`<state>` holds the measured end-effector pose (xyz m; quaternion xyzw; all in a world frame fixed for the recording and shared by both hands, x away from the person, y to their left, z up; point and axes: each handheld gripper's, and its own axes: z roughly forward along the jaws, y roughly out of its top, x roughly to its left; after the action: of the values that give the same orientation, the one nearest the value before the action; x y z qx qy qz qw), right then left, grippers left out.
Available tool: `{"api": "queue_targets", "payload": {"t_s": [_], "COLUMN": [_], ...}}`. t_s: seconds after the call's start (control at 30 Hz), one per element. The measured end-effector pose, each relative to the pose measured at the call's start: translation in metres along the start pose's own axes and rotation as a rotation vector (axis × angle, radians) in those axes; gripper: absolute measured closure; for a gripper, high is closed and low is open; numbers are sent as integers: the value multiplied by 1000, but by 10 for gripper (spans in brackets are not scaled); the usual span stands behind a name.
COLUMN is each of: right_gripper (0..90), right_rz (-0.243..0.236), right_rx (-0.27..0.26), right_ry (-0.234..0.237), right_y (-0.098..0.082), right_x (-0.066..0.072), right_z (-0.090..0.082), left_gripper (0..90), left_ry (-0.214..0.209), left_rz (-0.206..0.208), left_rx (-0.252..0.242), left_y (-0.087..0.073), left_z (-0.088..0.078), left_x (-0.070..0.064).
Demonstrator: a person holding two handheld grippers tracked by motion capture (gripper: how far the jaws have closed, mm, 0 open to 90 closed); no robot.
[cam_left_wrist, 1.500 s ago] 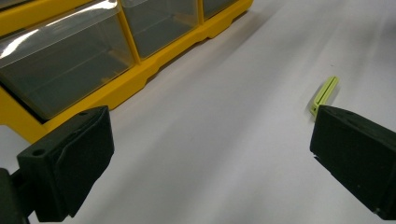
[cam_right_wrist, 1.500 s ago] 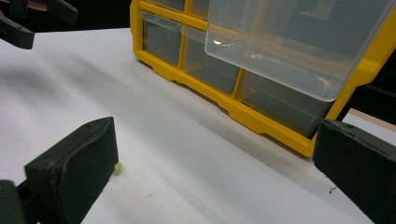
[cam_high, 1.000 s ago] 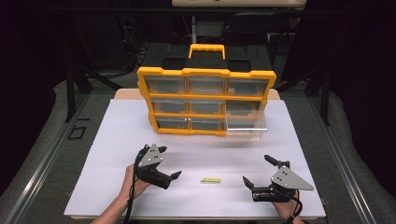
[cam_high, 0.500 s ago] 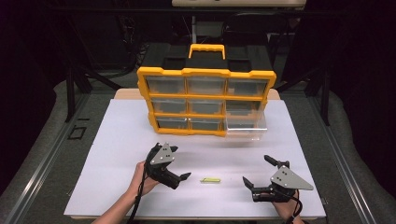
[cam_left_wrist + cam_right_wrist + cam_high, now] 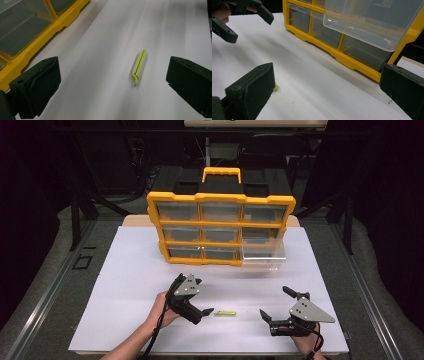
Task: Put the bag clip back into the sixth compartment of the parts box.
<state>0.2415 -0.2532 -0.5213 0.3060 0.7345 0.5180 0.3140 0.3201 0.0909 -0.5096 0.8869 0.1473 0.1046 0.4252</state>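
Observation:
A small lime-green clip (image 5: 225, 312) lies flat on the white sheet, near its front edge. My left gripper (image 5: 202, 296) is open just left of it. In the left gripper view the clip (image 5: 138, 66) lies on the sheet between the two black jaws of that gripper (image 5: 112, 77), nearer the right one and touching neither. My right gripper (image 5: 274, 302) rests open at the front right with nothing between its fingers. In the right gripper view (image 5: 328, 90) an end of the clip (image 5: 276, 87) peeks from behind the left jaw, and the left gripper (image 5: 244, 15) shows at top left.
A yellow organizer (image 5: 220, 227) with clear drawers and a black handle stands upright at the back of the white sheet (image 5: 125, 285). Its lower right drawer (image 5: 263, 251) is pulled out, seen close (image 5: 367, 22) and looking empty. Dark floor and metal rails flank the table.
My left gripper has moved right and slightly forward, bringing its open jaws up to the green clip. The right gripper and the clip have stayed put.

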Motion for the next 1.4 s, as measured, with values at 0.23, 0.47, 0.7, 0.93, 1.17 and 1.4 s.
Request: {"api": "queue_targets", "payload": {"t_s": [0.23,0.47,0.7,0.93,1.17,1.4], "right_gripper": [0,0,0,0,0,0], "right_rz": [-3,-5,-5,-5,-4,-2], "right_rx": [4,4,6,9,13,18], "right_ry": [3,4,7,10,15,21], "right_y": [0,0,0,0,0,0], "right_x": [1,0,1,1,1,1], "right_z": [1,1,1,1,2,3], "left_gripper": [0,0,0,0,5,186], "left_ry": [-18,-24,-46,-65,-78,-82], "left_rz": [21,41,42,65,112,152], "left_rx": [35,59,89,131,210,234], "left_y": [5,10,12,14,18,21], "left_z": [9,14,21,28,38,44], "left_x": [-4,-8,-10,-12,-19,-22]}}
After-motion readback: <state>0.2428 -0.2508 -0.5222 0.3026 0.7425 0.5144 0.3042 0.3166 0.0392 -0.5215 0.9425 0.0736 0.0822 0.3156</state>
